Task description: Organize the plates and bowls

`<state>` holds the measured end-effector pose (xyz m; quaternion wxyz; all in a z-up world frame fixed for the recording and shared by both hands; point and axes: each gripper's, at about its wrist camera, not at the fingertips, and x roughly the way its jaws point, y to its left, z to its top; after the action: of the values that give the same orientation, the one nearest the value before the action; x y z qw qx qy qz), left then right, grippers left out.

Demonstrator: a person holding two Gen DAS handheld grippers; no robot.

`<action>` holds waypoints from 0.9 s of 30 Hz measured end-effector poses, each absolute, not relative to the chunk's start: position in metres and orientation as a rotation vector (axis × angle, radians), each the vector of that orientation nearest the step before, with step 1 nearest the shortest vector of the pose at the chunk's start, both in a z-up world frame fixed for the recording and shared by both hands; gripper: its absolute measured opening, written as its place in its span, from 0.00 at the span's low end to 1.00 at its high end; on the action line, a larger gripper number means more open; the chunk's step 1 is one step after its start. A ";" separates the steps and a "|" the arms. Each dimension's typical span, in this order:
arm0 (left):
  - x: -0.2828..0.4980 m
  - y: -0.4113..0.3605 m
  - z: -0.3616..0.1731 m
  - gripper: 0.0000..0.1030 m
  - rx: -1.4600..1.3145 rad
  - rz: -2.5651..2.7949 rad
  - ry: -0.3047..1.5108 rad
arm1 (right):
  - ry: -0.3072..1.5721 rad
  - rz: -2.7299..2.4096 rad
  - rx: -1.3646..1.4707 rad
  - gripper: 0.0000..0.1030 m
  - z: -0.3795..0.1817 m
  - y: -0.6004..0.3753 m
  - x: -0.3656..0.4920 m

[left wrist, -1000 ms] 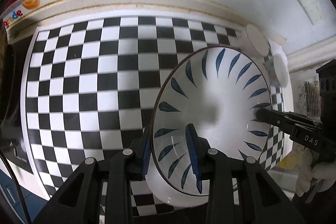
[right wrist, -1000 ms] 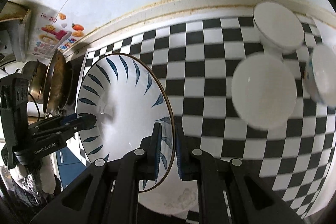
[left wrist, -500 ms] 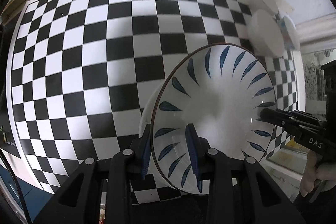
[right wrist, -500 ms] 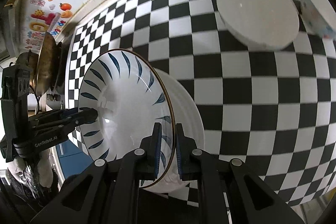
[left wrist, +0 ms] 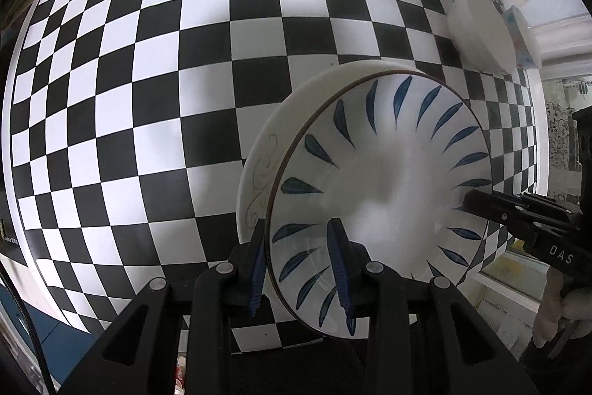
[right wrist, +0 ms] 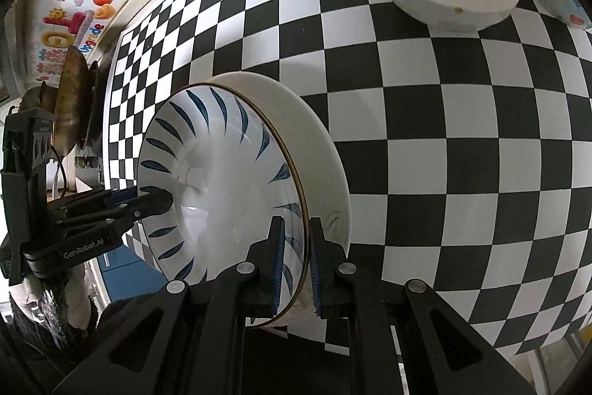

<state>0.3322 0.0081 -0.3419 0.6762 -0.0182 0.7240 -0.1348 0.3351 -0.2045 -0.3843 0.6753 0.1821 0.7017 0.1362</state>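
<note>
Blue-leaf bowl [left wrist: 381, 195], clamped by left gripper [left wrist: 299, 269] and right gripper [right wrist: 294, 261], has descended into cream plate [left wrist: 259, 169]; release next.

Both wrist views are aimed steeply down, close over the checkered table [left wrist: 148, 80]; the bowl [left wrist: 388, 180] is shared from opposite sides.

Blue-leaf bowl [left wrist: 388, 180]: glossy glazed ceramic. Checkered counter [left wrist: 148, 99]: smooth, slight sheen. Left hand-held gripper [left wrist: 299, 269]: matt black plastic, blue pads.
</note>
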 end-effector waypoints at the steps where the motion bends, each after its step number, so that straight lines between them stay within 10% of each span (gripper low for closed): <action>1: 0.334 0.008 -0.343 0.28 -0.038 -0.302 1.631 | 1.581 0.308 0.407 0.14 -0.385 -0.204 0.335; 27: 0.317 0.022 -0.365 0.28 -0.123 -0.204 1.624 | 1.624 0.355 0.303 0.14 -0.396 -0.197 0.349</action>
<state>0.3175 0.0222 -0.3650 0.6816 -0.0547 0.7240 -0.0909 0.3487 -0.1966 -0.3959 0.6638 0.1341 0.7188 0.1570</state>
